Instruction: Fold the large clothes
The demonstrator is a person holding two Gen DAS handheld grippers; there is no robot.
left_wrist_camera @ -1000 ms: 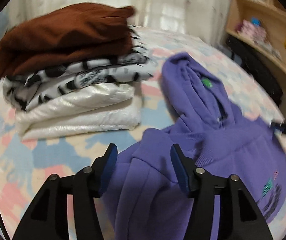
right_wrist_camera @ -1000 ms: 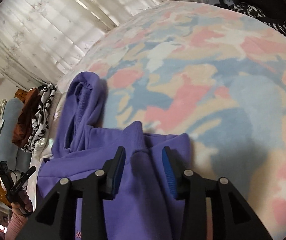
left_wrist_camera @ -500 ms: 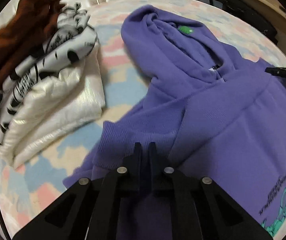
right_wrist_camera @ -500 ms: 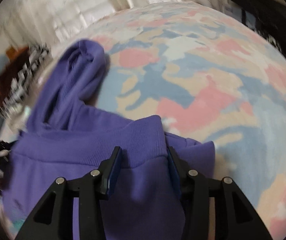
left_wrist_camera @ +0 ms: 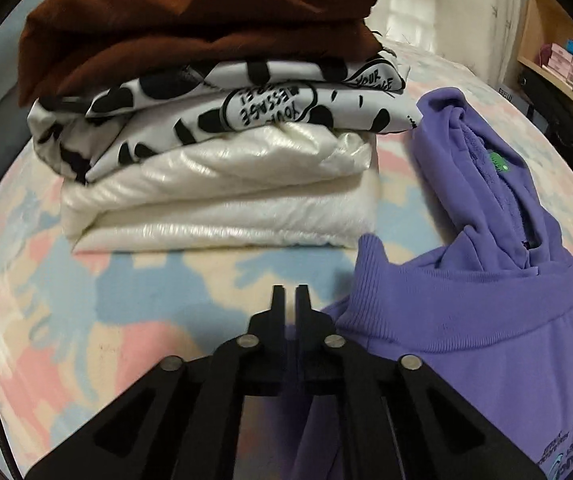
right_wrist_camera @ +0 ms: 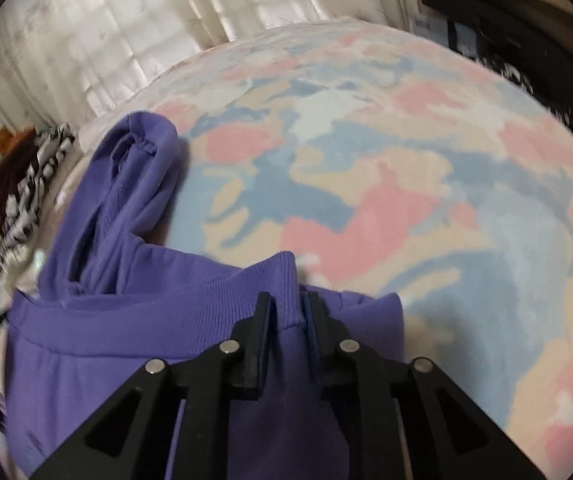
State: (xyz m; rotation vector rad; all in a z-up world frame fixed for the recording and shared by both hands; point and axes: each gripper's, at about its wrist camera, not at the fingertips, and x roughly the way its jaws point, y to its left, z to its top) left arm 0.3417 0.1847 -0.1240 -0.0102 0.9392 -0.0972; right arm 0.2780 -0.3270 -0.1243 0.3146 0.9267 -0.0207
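Fingers of the right gripper (right_wrist_camera: 287, 308) pinch the ribbed hem of the purple hoodie (right_wrist_camera: 134, 320). Left gripper (left_wrist_camera: 290, 300): pressed together, tips over the bedspread (left_wrist_camera: 158, 292) just beside the hoodie's ribbed edge; whether cloth is caught between them cannot be told. One hoodie, hood extended toward the far edge of the bed. One stack (left_wrist_camera: 214, 120) of three folded garments lies beside it

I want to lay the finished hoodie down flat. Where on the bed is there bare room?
Bare bedspread spreads wide on the purple hoodie's right side, toward the shelves. A smaller patch lies before the folded stack, left of the hoodie. It is crowded where the hood nearly meets the stack.
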